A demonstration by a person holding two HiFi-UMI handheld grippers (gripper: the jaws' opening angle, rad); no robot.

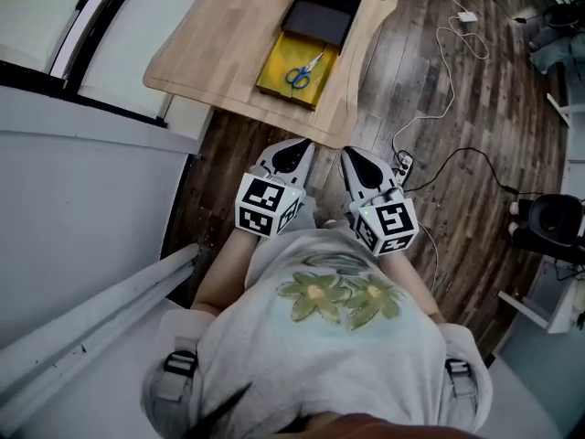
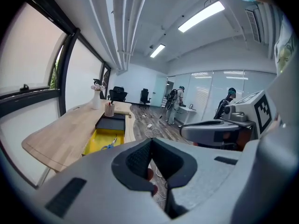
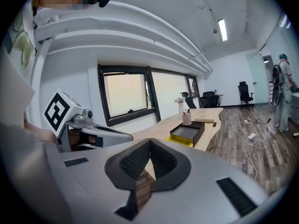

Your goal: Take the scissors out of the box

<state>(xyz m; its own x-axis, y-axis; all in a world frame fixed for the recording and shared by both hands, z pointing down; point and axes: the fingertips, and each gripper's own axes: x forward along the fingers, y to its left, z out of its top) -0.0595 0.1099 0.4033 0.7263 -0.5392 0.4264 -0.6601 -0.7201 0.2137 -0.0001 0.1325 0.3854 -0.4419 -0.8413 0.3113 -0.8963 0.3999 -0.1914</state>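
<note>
My left gripper (image 1: 291, 156) and my right gripper (image 1: 362, 167) are pale grey with black tops. Each cube carries black and white square markers. The pads (image 2: 138, 161) of my jaws are dark grey with a fine grid pattern. The counter (image 1: 210, 44) is light wood. On it the yellow box (image 1: 272, 73) holds scissors (image 1: 302, 73) with blue handles, beside a black box (image 1: 320, 16). The floor (image 1: 457, 135) is dark brown planks.

Right claw (image 3: 148, 147) jaws together; box (image 3: 188, 133) well ahead.
</note>
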